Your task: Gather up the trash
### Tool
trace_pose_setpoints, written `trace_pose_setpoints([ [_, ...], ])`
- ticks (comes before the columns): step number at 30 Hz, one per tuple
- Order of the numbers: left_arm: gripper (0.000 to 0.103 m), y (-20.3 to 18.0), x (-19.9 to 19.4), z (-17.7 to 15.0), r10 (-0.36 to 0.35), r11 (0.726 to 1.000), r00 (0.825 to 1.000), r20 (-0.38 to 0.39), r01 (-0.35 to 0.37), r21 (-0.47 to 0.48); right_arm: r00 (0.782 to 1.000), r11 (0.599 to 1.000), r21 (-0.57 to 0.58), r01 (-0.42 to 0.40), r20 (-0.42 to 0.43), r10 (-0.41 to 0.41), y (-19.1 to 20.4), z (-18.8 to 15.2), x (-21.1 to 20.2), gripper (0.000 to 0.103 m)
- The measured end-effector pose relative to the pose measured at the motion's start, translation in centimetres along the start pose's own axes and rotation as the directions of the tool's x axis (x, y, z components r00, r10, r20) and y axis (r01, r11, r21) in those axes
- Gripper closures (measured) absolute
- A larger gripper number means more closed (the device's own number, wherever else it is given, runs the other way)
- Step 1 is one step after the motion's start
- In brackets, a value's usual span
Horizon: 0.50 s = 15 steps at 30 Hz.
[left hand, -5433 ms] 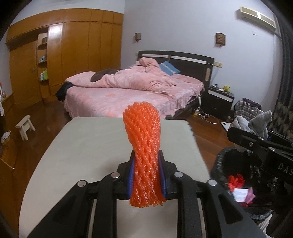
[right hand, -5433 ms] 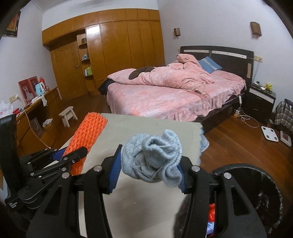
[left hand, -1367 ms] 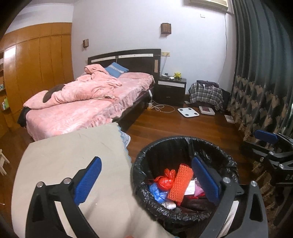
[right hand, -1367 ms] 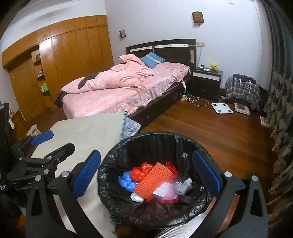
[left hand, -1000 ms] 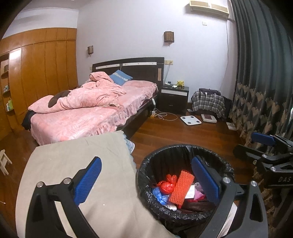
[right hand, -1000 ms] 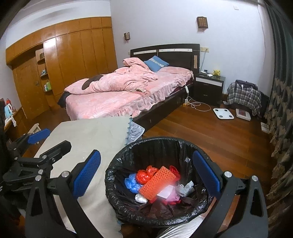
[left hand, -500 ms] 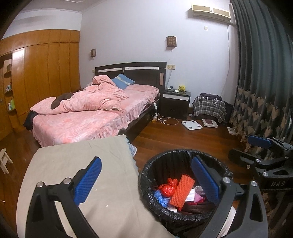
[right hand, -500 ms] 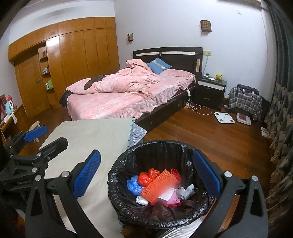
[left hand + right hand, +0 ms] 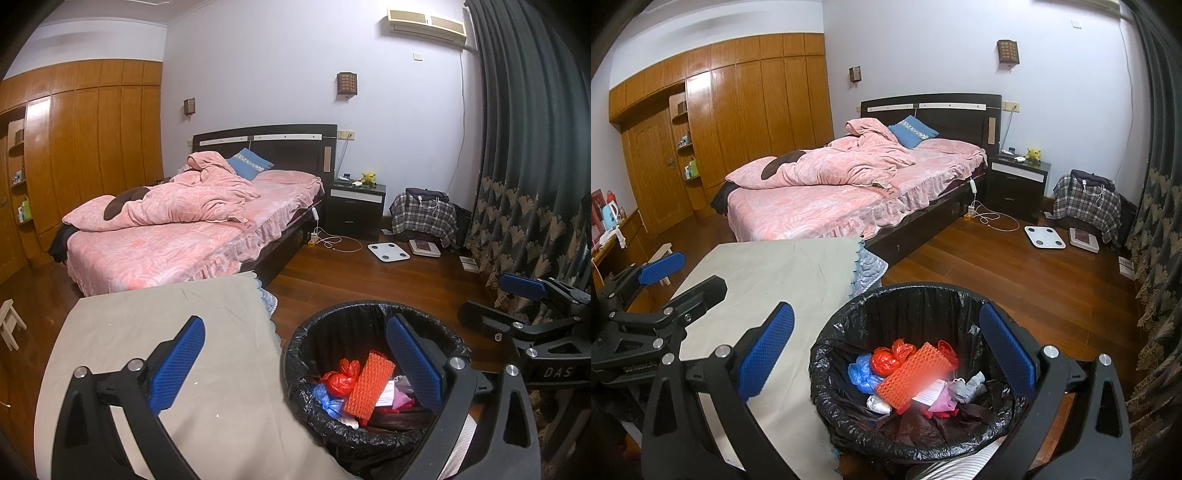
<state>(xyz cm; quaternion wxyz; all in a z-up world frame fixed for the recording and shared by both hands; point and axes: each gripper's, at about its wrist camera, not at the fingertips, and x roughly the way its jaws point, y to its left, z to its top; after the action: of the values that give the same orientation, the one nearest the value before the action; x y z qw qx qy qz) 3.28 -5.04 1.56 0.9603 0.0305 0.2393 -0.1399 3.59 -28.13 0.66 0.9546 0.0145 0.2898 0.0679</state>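
Note:
A black-lined trash bin (image 9: 295,354) (image 9: 820,354) stands on the floor by the table's right edge. In it lie the orange foam net (image 9: 369,384) (image 9: 912,374), the grey sock (image 9: 967,386), a red bag (image 9: 886,360), a blue bag (image 9: 862,373) and paper scraps. My left gripper (image 9: 295,362) is open and empty, above the table edge and bin. My right gripper (image 9: 886,354) is open and empty, above the bin. Each gripper shows in the other's view, the right one (image 9: 532,302) and the left one (image 9: 668,280).
The table (image 9: 166,325) has a beige cloth (image 9: 783,269). Behind it stands a bed with pink bedding (image 9: 177,225), a dark nightstand (image 9: 356,208), a wooden wardrobe (image 9: 74,155) and dark curtains (image 9: 524,166). A scale (image 9: 388,253) and a cable lie on the wooden floor.
Over the last seconds both grippers let the orange net and the sock fall into the bin. In the last second both open grippers have risen and drawn back a little from the bin.

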Motion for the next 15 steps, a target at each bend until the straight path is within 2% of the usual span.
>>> trace_pose_setpoints([
  [15, 0.006, 0.12, -0.04, 0.03, 0.002, 1.000, 1.000, -0.005, -0.002, 0.000, 1.000, 1.000, 0.000, 0.000, -0.001, 0.000, -0.01, 0.03, -0.02, 0.005],
])
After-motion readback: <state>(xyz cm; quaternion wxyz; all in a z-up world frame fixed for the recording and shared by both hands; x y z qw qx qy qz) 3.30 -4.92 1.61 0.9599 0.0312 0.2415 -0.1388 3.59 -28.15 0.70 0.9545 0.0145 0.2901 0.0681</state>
